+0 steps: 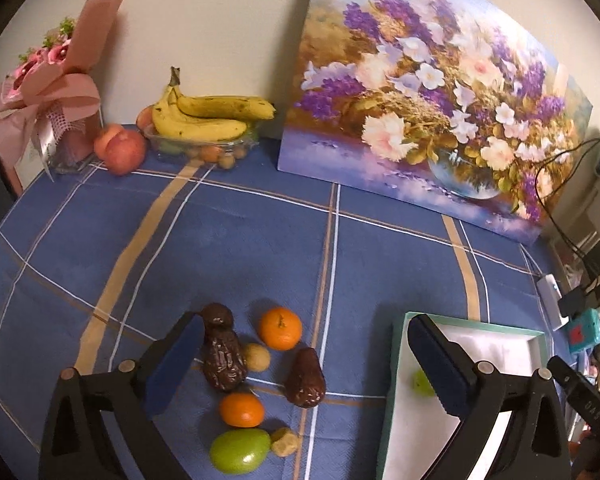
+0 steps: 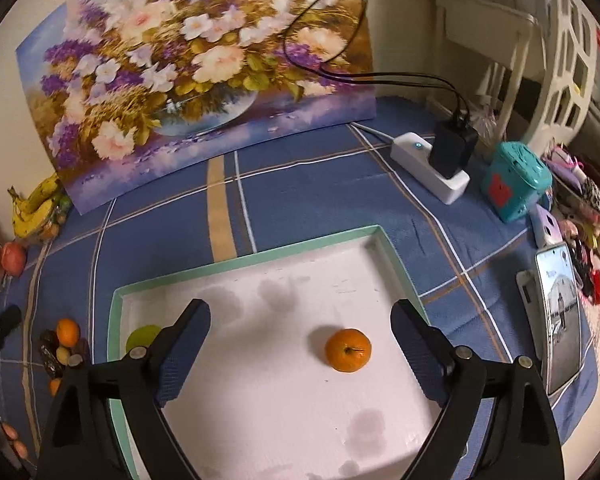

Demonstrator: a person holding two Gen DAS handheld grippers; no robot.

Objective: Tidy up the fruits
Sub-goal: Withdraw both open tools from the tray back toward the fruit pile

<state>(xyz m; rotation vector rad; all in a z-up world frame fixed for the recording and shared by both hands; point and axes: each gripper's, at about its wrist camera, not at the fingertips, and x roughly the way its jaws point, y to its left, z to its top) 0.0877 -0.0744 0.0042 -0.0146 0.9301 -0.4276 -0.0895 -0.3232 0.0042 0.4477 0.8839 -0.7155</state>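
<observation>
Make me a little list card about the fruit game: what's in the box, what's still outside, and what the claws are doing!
in the box: one orange and one green fruit, on the white box floor
still on the cloth: two oranges, three dark brown fruits, a green fruit, two small tan ones
left claw: open, holding nothing
right claw: open, over the box, holding nothing
far corner: bananas

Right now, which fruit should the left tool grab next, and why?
Probably the dark date lying right beside the left tool's blue pad. That tool is open and empty above the loose pile on the blue cloth, and the white tray already holds an orange and a green fruit, with room left. Easing down over the date looks like the shortest move.
</observation>
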